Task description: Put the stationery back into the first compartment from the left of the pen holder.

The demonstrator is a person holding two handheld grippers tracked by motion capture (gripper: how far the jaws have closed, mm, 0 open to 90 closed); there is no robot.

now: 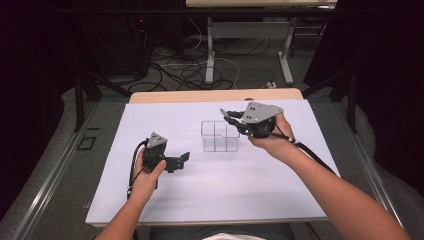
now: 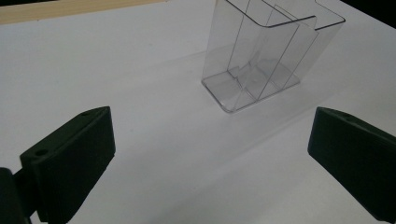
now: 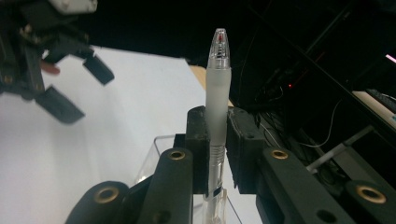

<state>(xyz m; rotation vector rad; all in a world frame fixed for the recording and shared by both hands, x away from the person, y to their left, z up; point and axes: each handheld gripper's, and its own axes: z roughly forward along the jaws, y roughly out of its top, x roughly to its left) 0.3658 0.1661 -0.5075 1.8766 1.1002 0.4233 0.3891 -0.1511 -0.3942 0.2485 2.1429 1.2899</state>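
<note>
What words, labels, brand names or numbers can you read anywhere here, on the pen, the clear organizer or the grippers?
No readable text in any of the views.
Pen, clamped in the right gripper: frosted barrel and clear cap, no print to make out.
Clear divided organizer: bare plastic, no label.
Left gripper, jaws open: plain black pads, no marking.
White table mat: blank.
Grey plates on top of the grippers: holes, no lettering legible.

There were two grippers: the left gripper [image 1: 184, 159] and the right gripper [image 1: 226, 116]. One pen [image 3: 216, 98] was there, and one clear box [image 1: 219, 136] with several compartments. One white table [image 1: 165, 200] lay under them. Two hands showed, a left hand [image 1: 145, 177] and a right hand [image 1: 275, 142].
</note>
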